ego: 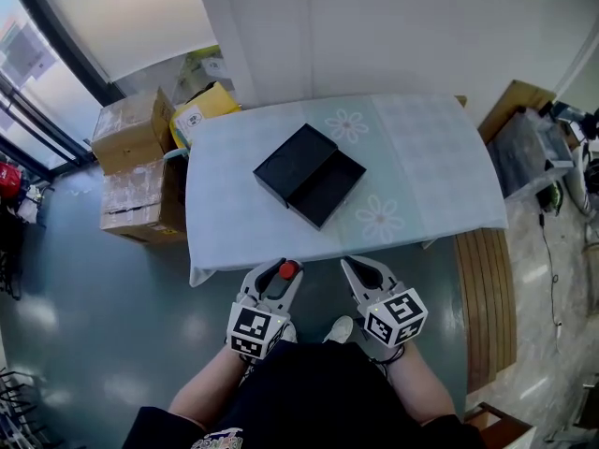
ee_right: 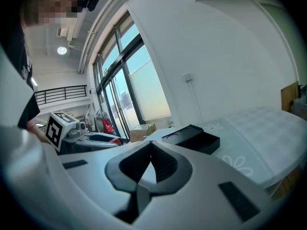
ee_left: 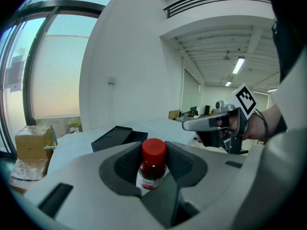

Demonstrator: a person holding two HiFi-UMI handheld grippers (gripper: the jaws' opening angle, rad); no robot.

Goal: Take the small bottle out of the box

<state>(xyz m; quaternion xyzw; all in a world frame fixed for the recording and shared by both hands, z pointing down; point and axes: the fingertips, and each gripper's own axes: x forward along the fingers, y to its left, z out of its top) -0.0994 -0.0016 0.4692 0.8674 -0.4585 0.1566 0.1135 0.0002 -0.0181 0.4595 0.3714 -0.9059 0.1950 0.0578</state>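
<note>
Left tongs (ego: pixel 281 272) clamp small bottle (ee_left: pixel 153 164); right tongs (ego: pixel 352 268) pinched shut, empty; both level, short of table (ego: pixel 421 157)

Ahead of you, the table (ego: pixel 430 166) is covered by a pale cloth (ego: pixel 234 223) with flower prints, which hangs over its near edge. On the cloth, around the middle, lies the open black box (ego: pixel 309 174), turned askew, its two halves touching.
</note>
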